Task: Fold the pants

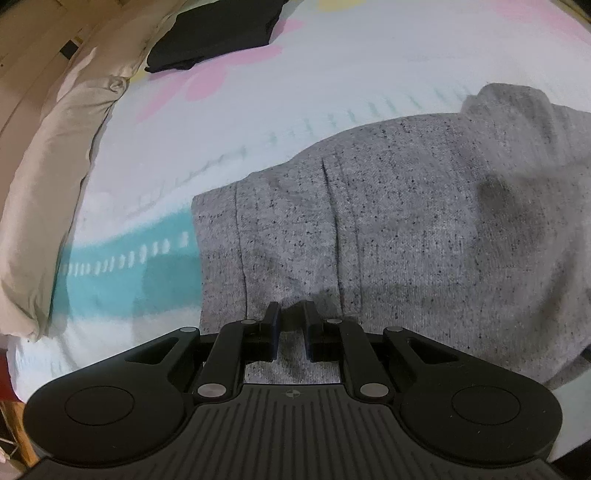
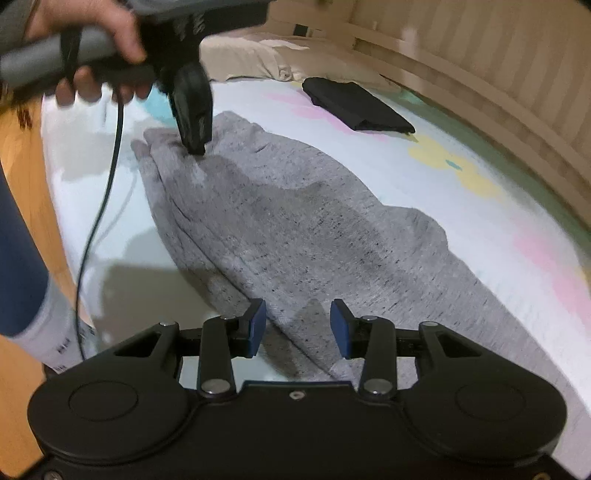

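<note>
The grey pants [image 2: 295,221] stretch lengthwise from the left gripper [image 2: 195,149], pinched shut on their far end, toward the half-open, empty right gripper [image 2: 297,325] at the near end.

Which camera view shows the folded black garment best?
The right wrist view: the folded black garment lies whole and unobstructed on the bed sheet. In the left wrist view it is cut by the top edge.

Bed [image 2: 461,221] with pastel floral sheet, beige pillow [image 1: 55,192] at head edge, slatted wood headboard [image 2: 498,74], wood floor [image 2: 22,166].
</note>
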Motion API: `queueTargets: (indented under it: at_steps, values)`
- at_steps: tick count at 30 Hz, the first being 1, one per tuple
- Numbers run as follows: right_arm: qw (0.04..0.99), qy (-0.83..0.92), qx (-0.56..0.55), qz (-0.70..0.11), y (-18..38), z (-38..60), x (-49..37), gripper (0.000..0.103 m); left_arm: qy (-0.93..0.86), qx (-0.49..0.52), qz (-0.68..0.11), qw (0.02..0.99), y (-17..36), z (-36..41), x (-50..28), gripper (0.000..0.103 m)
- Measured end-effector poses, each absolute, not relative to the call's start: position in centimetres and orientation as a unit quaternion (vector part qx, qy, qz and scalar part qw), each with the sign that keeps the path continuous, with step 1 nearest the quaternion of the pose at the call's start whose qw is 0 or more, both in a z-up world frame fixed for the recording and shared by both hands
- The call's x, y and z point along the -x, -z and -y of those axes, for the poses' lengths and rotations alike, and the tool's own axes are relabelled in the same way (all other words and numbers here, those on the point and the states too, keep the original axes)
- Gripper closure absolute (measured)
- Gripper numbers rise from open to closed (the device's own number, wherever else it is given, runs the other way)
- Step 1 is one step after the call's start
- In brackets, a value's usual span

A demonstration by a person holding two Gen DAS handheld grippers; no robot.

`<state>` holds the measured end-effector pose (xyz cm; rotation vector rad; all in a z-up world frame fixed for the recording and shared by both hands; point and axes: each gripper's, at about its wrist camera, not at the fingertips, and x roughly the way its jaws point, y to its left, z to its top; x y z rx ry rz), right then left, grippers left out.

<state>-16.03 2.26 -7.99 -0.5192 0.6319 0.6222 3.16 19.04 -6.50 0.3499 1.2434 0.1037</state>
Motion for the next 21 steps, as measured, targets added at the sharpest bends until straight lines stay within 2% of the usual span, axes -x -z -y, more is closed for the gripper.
queueTargets:
  at_steps: [3,6,14,16,18,21]
  values:
    - [0.865,-0.3,0.27,-0.298,8.8,-2.8,15.8,0.055,-0.047,-0.168,-0.578,0.797,6.6,-19.0,-3.4,0.09]
    - [0.86,-0.304,0.287,-0.292,9.3,-3.2,16.0,0.061,-0.047,-0.162,-0.579,0.797,6.5,-19.0,-3.3,0.09]
    - [0.852,-0.308,0.343,-0.249,10.1,-3.9,17.4,0.062,-0.046,-0.158,-0.581,0.797,6.3,-19.0,-3.3,0.09]
    - [0.848,-0.313,0.348,-0.251,10.2,-4.2,17.1,0.097,-0.044,-0.153,-0.579,0.8,6.0,-19.2,-3.1,0.09]
    - [0.852,-0.31,0.334,-0.258,9.4,-4.1,16.7,0.097,-0.039,-0.142,-0.576,0.804,5.4,-19.7,-2.6,0.09]
    - [0.864,-0.325,0.257,-0.287,6.8,-2.6,16.5,0.096,-0.038,-0.117,-0.566,0.815,4.4,-20.4,-2.2,0.089]
